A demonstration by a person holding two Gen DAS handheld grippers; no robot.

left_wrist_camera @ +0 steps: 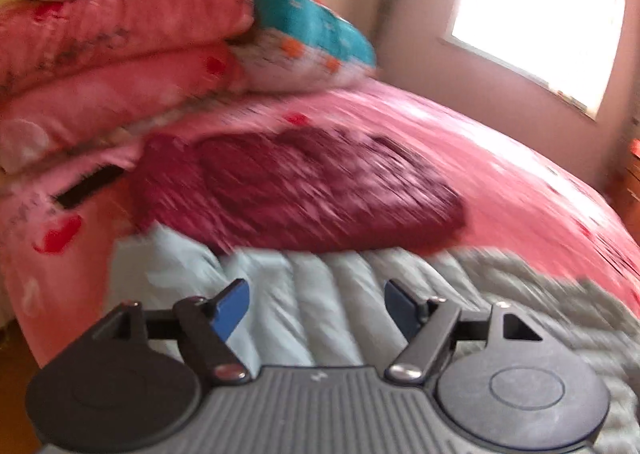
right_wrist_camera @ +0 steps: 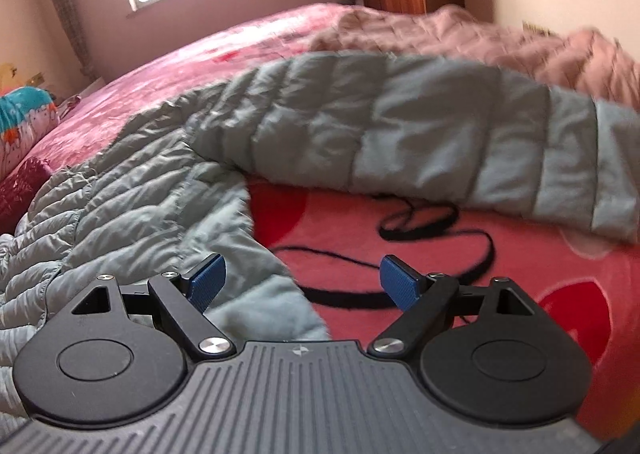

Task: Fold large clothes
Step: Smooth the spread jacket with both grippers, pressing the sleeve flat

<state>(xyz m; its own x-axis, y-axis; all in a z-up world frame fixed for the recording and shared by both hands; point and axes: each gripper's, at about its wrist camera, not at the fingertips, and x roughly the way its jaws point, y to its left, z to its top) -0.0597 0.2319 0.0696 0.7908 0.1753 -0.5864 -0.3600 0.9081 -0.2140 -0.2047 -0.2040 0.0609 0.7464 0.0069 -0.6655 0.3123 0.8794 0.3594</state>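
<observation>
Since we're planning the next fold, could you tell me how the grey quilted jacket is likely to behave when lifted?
The grey quilted jacket looks puffy, so probably light for its bulk. It drapes and wrinkles over the bed, so expect it to flop. Its sheen suggests slippery fabric.

Light source: daylight from a window [left_wrist_camera: 536, 14], blown out to plain white in both views.
Brightness: room fairly bright, colours washed pinkish.
Blur: left wrist view smeared with motion streaks across the bed [left_wrist_camera: 500, 174]; the maroon garment [left_wrist_camera: 296, 190] is perhaps knitted, too blurred to tell.
Sharpness: right wrist view clearer, far sleeve soft.
Distortion: fisheye bends walls and edges.
</observation>
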